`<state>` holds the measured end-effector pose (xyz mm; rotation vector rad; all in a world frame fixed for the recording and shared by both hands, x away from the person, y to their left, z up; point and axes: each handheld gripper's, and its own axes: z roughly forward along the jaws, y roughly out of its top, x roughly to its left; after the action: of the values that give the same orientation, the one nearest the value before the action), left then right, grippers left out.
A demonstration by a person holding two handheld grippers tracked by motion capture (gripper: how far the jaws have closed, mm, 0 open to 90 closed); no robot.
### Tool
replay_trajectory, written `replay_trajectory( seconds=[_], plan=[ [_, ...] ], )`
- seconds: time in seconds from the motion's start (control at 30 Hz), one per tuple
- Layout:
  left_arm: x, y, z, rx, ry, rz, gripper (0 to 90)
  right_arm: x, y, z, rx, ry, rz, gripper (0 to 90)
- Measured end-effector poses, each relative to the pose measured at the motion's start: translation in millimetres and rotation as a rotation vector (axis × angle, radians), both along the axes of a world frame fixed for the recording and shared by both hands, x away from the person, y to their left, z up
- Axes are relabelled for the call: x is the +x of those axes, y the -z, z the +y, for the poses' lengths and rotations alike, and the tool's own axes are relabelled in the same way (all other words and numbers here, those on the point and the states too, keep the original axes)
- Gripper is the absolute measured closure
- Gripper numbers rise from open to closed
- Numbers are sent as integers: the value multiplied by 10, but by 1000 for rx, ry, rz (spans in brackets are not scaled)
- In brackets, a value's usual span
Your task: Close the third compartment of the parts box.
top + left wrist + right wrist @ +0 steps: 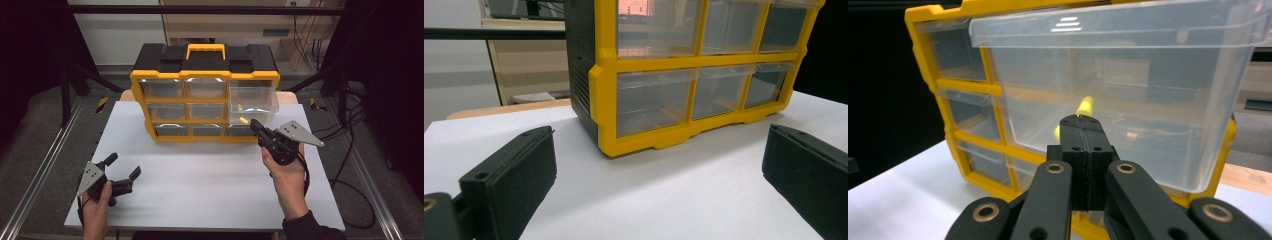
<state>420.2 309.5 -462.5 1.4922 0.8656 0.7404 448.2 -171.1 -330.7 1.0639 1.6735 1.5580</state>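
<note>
A yellow-and-black drawer organizer [205, 75] stands at the back of the white table [200, 185]. Its upper right clear drawer [252, 102] is pulled out, with small yellow pieces [243, 120] inside. My right gripper [255, 125] is shut with nothing between its jaws, its tip right at the front of that drawer. In the right gripper view the shut gripper [1083, 125] points at the drawer's clear wall [1148, 75], and a yellow piece [1085, 106] shows behind it. My left gripper [125, 165] rests open near the table's front left corner. Its fingers [514, 175] frame the organizer's lower left drawers [654, 100].
The other drawers of the organizer are pushed in and look empty. Metal rails [45, 170] run along both sides of the table, and cables [350, 165] lie on the floor at the right. Bare table top lies between the two grippers.
</note>
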Motion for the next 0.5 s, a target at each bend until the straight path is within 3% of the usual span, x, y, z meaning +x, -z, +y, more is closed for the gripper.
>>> replay_trajectory(
  seconds=[0.5],
  plan=[
    [1, -15, 22, -7, 1, -5, 8, 43, -18, -18, -17, 16, -7, 900]
  ],
)
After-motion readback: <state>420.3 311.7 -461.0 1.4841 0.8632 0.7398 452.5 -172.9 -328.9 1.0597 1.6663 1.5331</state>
